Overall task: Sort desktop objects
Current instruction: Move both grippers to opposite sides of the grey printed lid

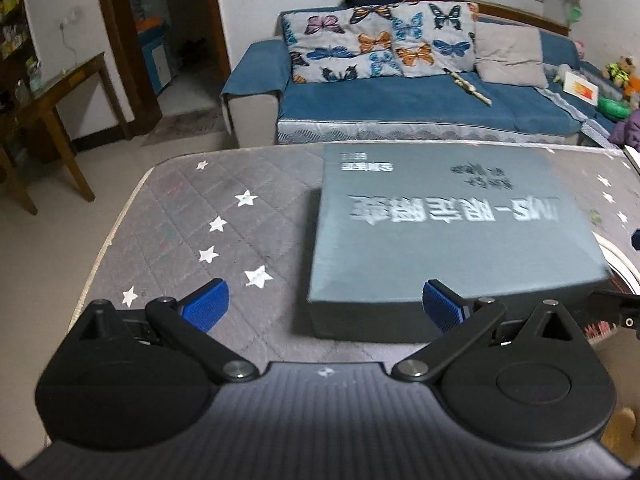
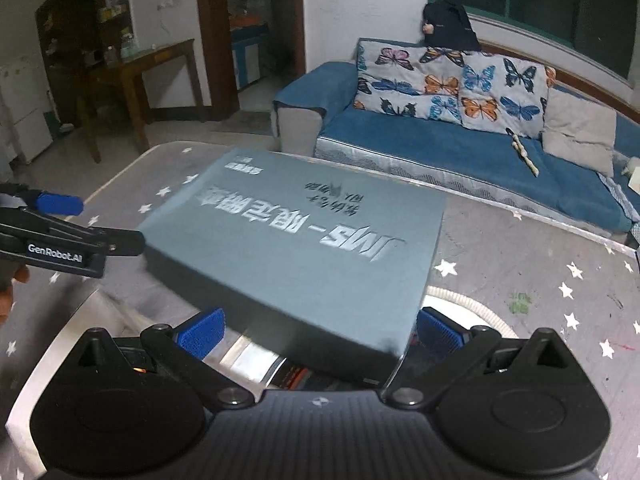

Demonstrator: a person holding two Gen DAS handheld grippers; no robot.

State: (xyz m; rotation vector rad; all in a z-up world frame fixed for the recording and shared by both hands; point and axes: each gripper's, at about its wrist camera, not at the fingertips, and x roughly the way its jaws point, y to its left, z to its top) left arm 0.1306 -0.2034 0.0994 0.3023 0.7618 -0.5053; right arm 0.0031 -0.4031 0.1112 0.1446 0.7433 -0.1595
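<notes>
Both ribbed-padded tools (image 1: 326,300) (image 2: 320,330) gape beside a flat, matte grey box (image 1: 452,224).

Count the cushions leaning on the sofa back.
3: a butterfly cushion at the left end of the sofa, a second butterfly cushion beside it, then a plain grey cushion. It runs out of view, so more may be hidden.

grey boxes (image 1: 452,224): 1 | tools: 2 (left (image 1: 326,304), right (image 2: 320,334)) | butterfly cushions (image 1: 340,50): 2
</notes>
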